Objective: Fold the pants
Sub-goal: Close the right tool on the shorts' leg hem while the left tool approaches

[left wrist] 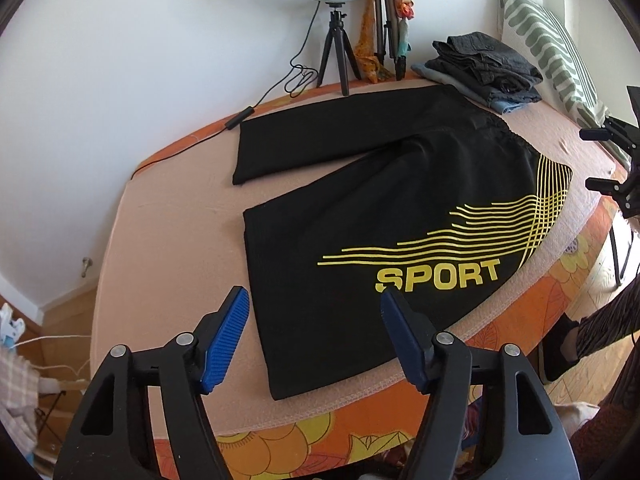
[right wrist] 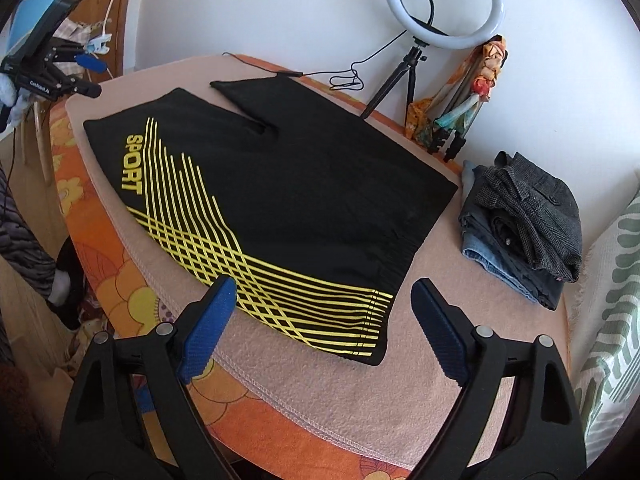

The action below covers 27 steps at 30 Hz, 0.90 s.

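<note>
Black pants [left wrist: 400, 200] with yellow stripes and the word SPORT lie spread flat on a pink blanket [left wrist: 172, 240], both legs apart. In the right wrist view the pants [right wrist: 300, 184] show with the waistband nearest. My left gripper [left wrist: 314, 300] is open and empty, above the hem of the near leg. My right gripper [right wrist: 322, 288] is open and empty, just above the waistband corner. The right gripper also shows at the right edge of the left wrist view [left wrist: 612, 160], and the left gripper shows at the left edge of the right wrist view [right wrist: 86, 76].
A stack of folded dark and denim clothes [right wrist: 524, 224] sits on the blanket beside the waistband. A ring light on a tripod [right wrist: 440, 8] and its cable stand by the wall. A patterned pillow [left wrist: 548, 48] leans at the far end. An orange flowered cover [right wrist: 112, 264] hangs over the edge.
</note>
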Each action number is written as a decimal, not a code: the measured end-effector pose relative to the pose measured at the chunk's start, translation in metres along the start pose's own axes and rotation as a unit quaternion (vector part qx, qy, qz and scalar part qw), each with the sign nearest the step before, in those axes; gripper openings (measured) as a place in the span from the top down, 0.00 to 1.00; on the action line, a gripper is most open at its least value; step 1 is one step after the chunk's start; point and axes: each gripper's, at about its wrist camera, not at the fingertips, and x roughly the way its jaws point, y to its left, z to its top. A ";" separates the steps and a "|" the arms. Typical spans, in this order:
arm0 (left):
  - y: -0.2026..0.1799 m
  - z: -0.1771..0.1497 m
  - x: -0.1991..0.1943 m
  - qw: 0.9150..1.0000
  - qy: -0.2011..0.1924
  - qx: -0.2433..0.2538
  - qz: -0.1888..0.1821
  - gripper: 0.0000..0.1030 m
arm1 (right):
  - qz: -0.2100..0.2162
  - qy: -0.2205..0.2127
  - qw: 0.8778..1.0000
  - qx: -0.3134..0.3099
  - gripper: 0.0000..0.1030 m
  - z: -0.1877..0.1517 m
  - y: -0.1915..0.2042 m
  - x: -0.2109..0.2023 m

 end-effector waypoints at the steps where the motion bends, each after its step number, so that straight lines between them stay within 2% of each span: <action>1: -0.002 -0.002 0.002 1.000 0.006 0.004 -0.010 0.41 | 0.010 0.011 1.000 -0.007 0.17 -0.004 0.001 0.005; 3: -0.007 -0.004 0.007 0.999 0.014 0.014 -0.029 0.45 | 0.024 0.033 0.999 -0.025 0.25 -0.011 0.003 0.014; 6: -0.010 -0.009 0.017 0.998 0.033 0.024 -0.056 0.45 | 0.013 0.059 0.997 -0.049 0.34 -0.019 0.005 0.028; 8: -0.014 -0.013 0.021 0.996 0.043 0.036 -0.072 0.46 | 0.010 0.073 0.995 -0.062 0.36 -0.023 0.005 0.036; 14: -0.025 -0.023 0.028 0.991 0.070 0.078 -0.088 0.47 | -0.010 0.075 0.992 -0.105 0.38 -0.022 0.014 0.042; 16: -0.025 -0.023 0.030 0.990 0.072 0.079 -0.093 0.47 | -0.020 0.081 0.989 -0.121 0.45 -0.022 0.017 0.046; 20: -0.027 -0.023 0.035 0.988 0.075 0.086 -0.109 0.47 | -0.026 0.083 0.986 -0.139 0.52 -0.022 0.022 0.050; 21: -0.028 -0.023 0.036 0.987 0.076 0.088 -0.112 0.47 | -0.027 0.083 0.986 -0.142 0.60 -0.021 0.023 0.051; 22: -0.028 -0.024 0.038 0.986 0.079 0.091 -0.113 0.47 | -0.028 0.085 0.986 -0.144 0.72 -0.021 0.023 0.052; 24: -0.030 -0.025 0.040 0.985 0.081 0.098 -0.113 0.47 | -0.033 0.093 0.984 -0.147 0.86 -0.021 0.024 0.056; 27: -0.033 -0.025 0.043 0.985 0.082 0.106 -0.109 0.47 | -0.032 0.092 0.985 -0.142 0.93 -0.016 0.021 0.057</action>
